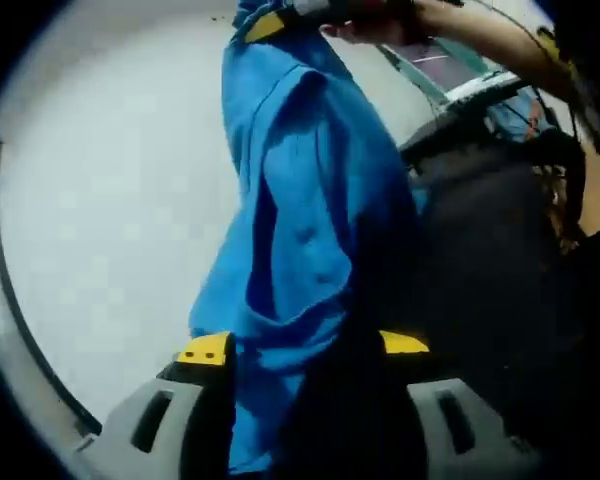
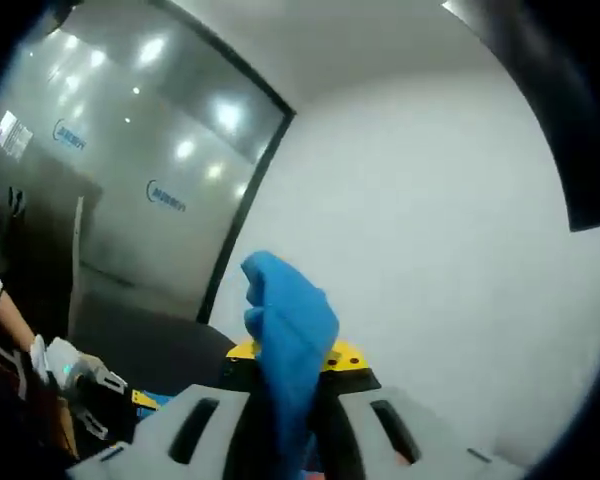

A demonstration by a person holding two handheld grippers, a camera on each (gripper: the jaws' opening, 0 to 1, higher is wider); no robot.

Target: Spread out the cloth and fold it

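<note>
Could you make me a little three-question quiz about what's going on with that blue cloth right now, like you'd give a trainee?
1. True or false: the blue cloth lies spread flat on the white table.
2. What grips the cloth in the right gripper view?
A. a bare hand
B. the right gripper
C. nothing
3. Fill in: in the left gripper view the cloth hangs bunched between the left gripper below and the other gripper at the ____ of the picture.

Key: 1 false, it hangs bunched in the air between the grippers. 2 B, the cloth rises from between its yellow-tipped jaws. 3 top.
</note>
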